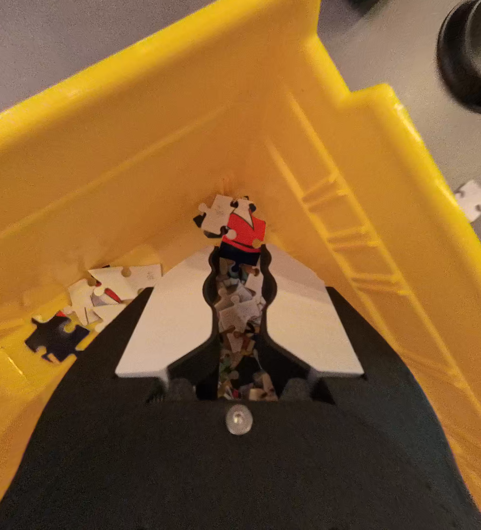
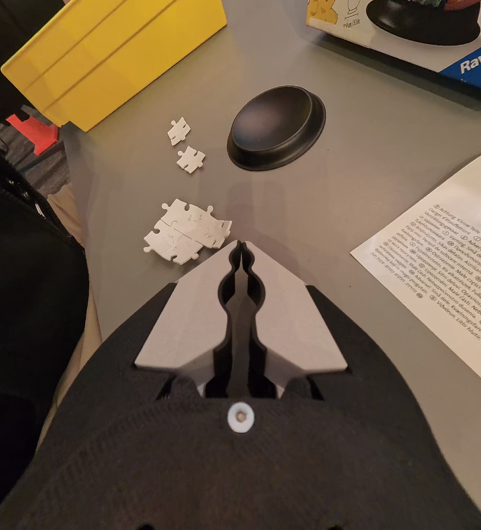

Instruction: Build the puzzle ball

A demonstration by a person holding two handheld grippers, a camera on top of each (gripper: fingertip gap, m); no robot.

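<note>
The left gripper (image 1: 239,252) pinches a red and dark puzzle piece (image 1: 243,232) at its fingertips inside the yellow bin (image 1: 147,114); lift it straight so neighbours stay behind. The right gripper (image 2: 240,246), jaws closed and empty, hovers beside the joined white pieces (image 2: 187,232); beyond sit the black stand (image 2: 276,129), then a printed sheet (image 2: 434,258) and branded box (image 2: 434,37), wording left unread

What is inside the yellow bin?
The yellow bin holds loose puzzle pieces; the left gripper is pinching a red piece. The gripper covers most of the pile.
</note>
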